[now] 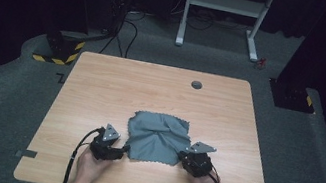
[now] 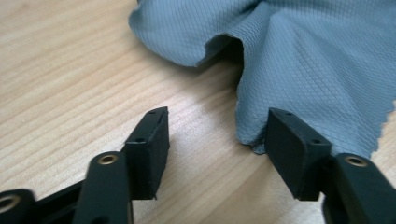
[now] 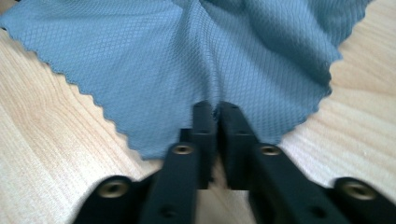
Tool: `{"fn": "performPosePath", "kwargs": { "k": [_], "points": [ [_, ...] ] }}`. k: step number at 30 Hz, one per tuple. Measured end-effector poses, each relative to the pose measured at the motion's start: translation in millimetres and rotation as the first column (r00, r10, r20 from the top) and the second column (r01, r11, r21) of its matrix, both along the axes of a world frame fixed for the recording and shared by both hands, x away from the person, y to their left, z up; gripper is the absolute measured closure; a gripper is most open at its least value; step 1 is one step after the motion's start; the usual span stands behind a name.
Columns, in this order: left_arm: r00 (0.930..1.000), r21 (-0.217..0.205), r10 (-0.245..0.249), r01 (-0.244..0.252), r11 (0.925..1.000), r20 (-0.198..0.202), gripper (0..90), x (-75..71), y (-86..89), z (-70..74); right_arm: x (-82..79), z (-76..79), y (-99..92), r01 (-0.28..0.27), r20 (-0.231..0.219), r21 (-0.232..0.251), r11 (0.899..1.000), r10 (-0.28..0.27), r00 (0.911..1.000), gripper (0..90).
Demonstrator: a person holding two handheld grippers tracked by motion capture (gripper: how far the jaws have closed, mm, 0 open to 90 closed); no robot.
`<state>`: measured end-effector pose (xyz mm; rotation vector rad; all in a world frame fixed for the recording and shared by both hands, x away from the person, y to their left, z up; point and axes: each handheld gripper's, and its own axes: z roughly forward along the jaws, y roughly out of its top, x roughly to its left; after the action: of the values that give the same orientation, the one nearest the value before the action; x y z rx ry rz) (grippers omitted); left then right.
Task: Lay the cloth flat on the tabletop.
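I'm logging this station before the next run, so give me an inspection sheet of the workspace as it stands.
Surface: wooden table, bare apart from the cloth; round grey cap near the far edge.
Job's things: grey cloth, rumpled, near the front.
Clutter: nothing seen.
Grippers: left gripper open at the cloth's corner, nothing clamped; right gripper shut on the cloth's edge.
Cables: one black cable trails from each gripper.
Surroundings: grey carpet, white frame behind, floor cables.
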<state>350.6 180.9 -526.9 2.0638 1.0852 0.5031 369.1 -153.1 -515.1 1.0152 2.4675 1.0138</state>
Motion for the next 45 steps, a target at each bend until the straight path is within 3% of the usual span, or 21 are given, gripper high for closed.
{"fn": "performPosePath", "kwargs": {
  "k": [3, 8, 13, 15, 18, 20, 21, 24, 28, 32, 34, 37, 41, 45],
  "points": [
    [1.0000, 0.001, 0.003, -0.003, 1.0000, -0.002, 38.0, -0.2, -0.1, 0.0, 1.1, 4.4, 3.6, -0.012, 0.015, -0.024, 1.000, 0.012, 0.9998, 88.7],
    [1.0000, 0.006, 0.006, -0.006, 1.0000, 0.002, 37.1, 0.1, 0.0, 0.0, 6.5, 25.9, 11.2, -0.033, 0.038, -0.011, 0.999, 0.034, 0.9987, 88.4],
    [1.0000, 0.006, 0.006, -0.006, 1.0000, 0.001, 37.1, 0.0, 0.0, 0.0, 24.7, 43.2, 41.5, -0.074, 0.028, -0.052, 0.996, 0.075, 0.9968, 87.9],
    [1.0000, 0.004, 0.007, -0.007, 1.0000, 0.000, 37.1, 0.0, -0.1, 0.0, 36.6, 41.9, 57.0, -0.087, 0.000, -0.069, 0.994, 0.087, 0.9962, 87.9],
    [1.0000, 0.007, 0.006, -0.006, 1.0000, 0.002, 37.0, 0.0, 0.1, 0.0, 56.7, 26.2, 78.1, -0.085, -0.050, -0.125, 0.988, 0.080, 0.9956, 85.9],
    [1.0000, 0.001, 0.008, -0.008, 1.0000, 0.000, 36.7, -0.2, -0.3, -0.1, 67.8, 12.5, 83.4, -0.067, -0.100, -0.106, 0.992, 0.057, 0.9934, 81.3],
    [1.0000, 0.001, 0.008, -0.008, 1.0000, -0.001, 36.5, -0.3, -0.4, -0.1, 70.4, 11.7, 82.4, -0.055, -0.105, -0.071, 0.996, 0.047, 0.9933, 79.7],
    [1.0000, 0.002, 0.006, -0.006, 1.0000, -0.001, 36.4, -0.2, -0.2, -0.1, 64.6, 17.7, 77.1, -0.052, -0.067, -0.059, 0.997, 0.048, 0.9966, 76.2],
    [1.0000, 0.002, 0.005, -0.005, 1.0000, 0.000, 36.3, 0.0, -0.2, -0.1, 44.9, 34.1, 56.0, -0.041, -0.001, -0.011, 0.999, 0.041, 0.9991, 82.9],
    [1.0000, 0.003, 0.008, -0.008, 1.0000, 0.002, 36.0, 0.2, -0.3, -0.2, 32.3, 30.2, 47.1, -0.071, -0.009, -0.072, 0.995, 0.071, 0.9974, 87.7],
    [1.0000, 0.002, 0.008, -0.008, 1.0000, 0.002, 36.0, 0.1, -0.4, -0.2, 33.4, 21.3, 49.0, -0.070, -0.036, -0.099, 0.993, 0.067, 0.9971, 87.7],
    [1.0000, 0.004, 0.008, -0.008, 1.0000, 0.003, 36.0, 0.1, -0.3, -0.2, 42.3, 13.0, 53.3, -0.042, -0.023, -0.110, 0.993, 0.039, 0.9990, 87.1],
    [1.0000, 0.002, 0.009, -0.009, 1.0000, 0.001, 36.0, 0.1, -0.4, -0.2, 56.6, 18.3, 62.9, -0.009, -0.009, -0.083, 0.996, 0.008, 0.9999, 83.2],
    [1.0000, 0.004, 0.008, -0.008, 1.0000, 0.002, 36.0, 0.1, -0.3, -0.2, 68.8, 16.0, 82.8, -0.018, 0.000, -0.123, 0.992, 0.018, 0.9998, 81.3]
  ]
}}
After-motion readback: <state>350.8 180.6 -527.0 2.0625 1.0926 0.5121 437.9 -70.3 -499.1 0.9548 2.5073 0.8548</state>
